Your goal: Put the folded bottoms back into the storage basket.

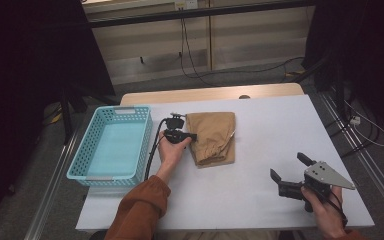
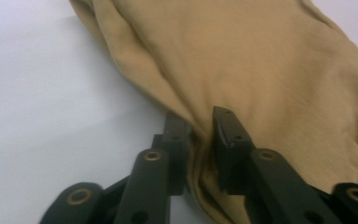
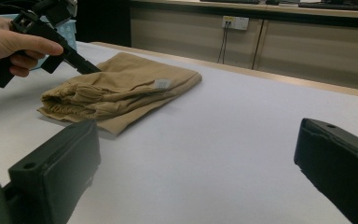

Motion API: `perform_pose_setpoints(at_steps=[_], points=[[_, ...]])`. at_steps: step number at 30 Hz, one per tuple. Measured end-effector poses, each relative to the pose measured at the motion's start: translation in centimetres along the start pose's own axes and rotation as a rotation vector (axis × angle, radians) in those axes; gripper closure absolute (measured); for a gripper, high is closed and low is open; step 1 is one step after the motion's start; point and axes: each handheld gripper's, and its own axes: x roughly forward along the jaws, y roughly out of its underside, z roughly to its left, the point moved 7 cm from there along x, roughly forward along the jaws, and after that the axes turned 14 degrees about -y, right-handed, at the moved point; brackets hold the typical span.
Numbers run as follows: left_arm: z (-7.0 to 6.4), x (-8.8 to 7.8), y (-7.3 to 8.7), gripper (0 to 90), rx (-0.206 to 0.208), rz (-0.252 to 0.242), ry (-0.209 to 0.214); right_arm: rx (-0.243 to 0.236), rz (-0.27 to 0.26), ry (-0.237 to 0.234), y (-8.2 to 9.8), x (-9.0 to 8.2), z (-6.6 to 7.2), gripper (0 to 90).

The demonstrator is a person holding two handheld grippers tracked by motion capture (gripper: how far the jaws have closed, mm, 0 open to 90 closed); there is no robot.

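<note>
Pinching tan cloth point(image 2: 270, 70) edge, left gripper point(image 2: 200, 135) fingers point(image 2: 228, 135) closed.

Left gripper point(image 1: 194, 136) held level, jaws pointing to 3 o'clock, pinched nearly together on a fold of cloth. Right gripper point(image 1: 289, 167) at 5 o'clock of the table, jaws wide apart, pointing toward 10 o'clock.

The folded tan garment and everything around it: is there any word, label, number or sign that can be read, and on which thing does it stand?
No text can be read.
Small white tag on the folded tan garment: too small and blurred to read.
White wall socket plate behind the table: it bears no legible marking.
Turquoise basket: no lettering visible.
</note>
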Motion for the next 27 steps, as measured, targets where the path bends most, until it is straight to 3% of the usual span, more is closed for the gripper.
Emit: perform_pose_setpoints(at_steps=[4,8,21,27], points=[[-0.3,0.0,0.1,80.0,0.016,-0.019,-0.002,0.0,0.0,-0.006,0.0,0.0,0.1,0.1],[-0.4,-0.2,0.2,85.5,-0.03,-0.015,0.021,0.0,0.0,-0.006,0.0,0.0,0.1,0.2],[-0.6,-1.4,-0.7,86.2,-0.035,-0.061,0.037,-0.004,-0.001,-0.006,0.0,-0.1,0.0,0.1],[-0.9,-2.6,-1.6,86.2,-0.043,-0.099,0.073,-0.002,-0.001,-0.005,0.0,-0.1,0.0,0.1]])
